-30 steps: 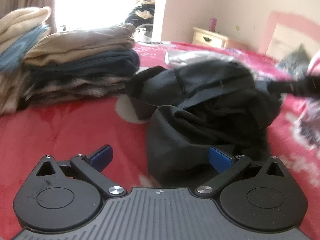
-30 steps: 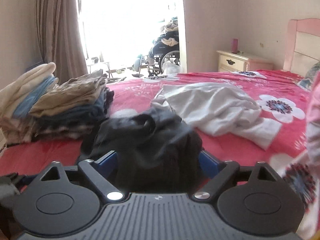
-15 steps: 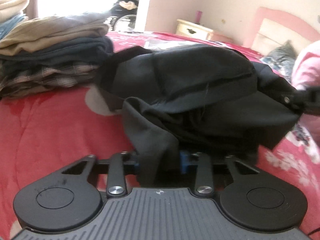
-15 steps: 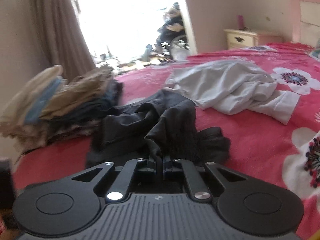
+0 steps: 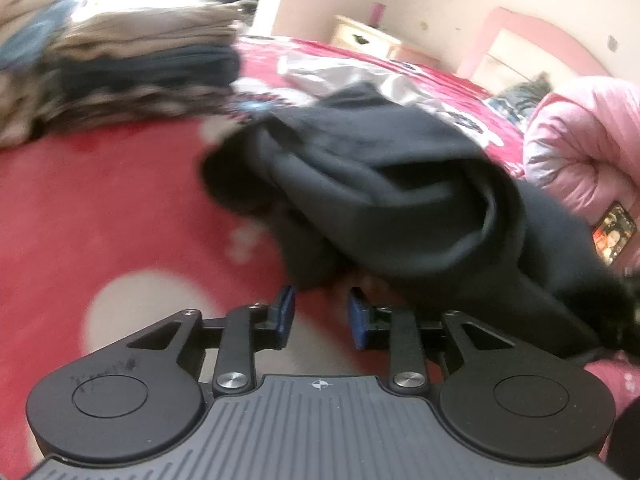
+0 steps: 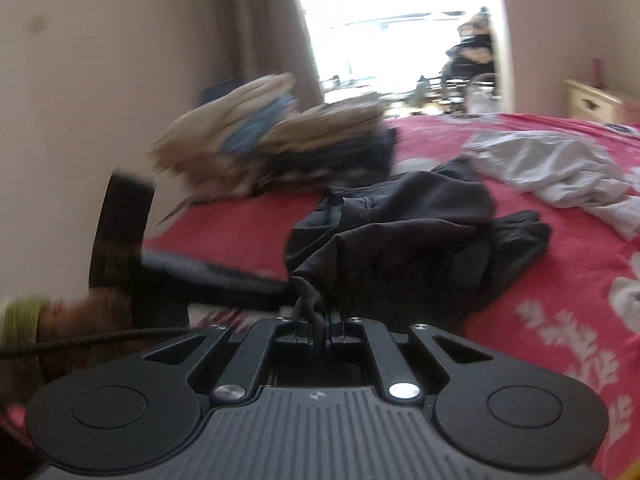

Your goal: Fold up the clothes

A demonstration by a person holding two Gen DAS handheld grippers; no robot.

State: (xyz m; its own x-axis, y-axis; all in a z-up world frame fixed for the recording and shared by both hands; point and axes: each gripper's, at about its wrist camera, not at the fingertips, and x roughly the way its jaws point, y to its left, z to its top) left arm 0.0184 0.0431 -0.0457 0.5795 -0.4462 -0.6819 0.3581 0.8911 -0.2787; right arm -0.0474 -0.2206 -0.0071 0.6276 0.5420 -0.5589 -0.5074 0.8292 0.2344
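Note:
A crumpled black garment (image 5: 392, 196) lies on the red flowered bedspread (image 5: 100, 208). In the left wrist view my left gripper (image 5: 320, 312) is open, its blue pads a small gap apart, just short of the garment's near edge and holding nothing. In the right wrist view my right gripper (image 6: 320, 320) is shut on a bunched edge of the same black garment (image 6: 404, 236), which trails away from it across the bed.
A stack of folded clothes (image 6: 280, 148) sits at the bed's far left by the wall. A loose white garment (image 6: 560, 172) lies beyond the black one. A pink padded jacket (image 5: 584, 140) and a phone (image 5: 612, 234) lie to the right.
My left gripper let go of the black garment and opened a little. My right gripper stayed shut on it and pulled it nearer, swinging left. Both views are blurred by motion.

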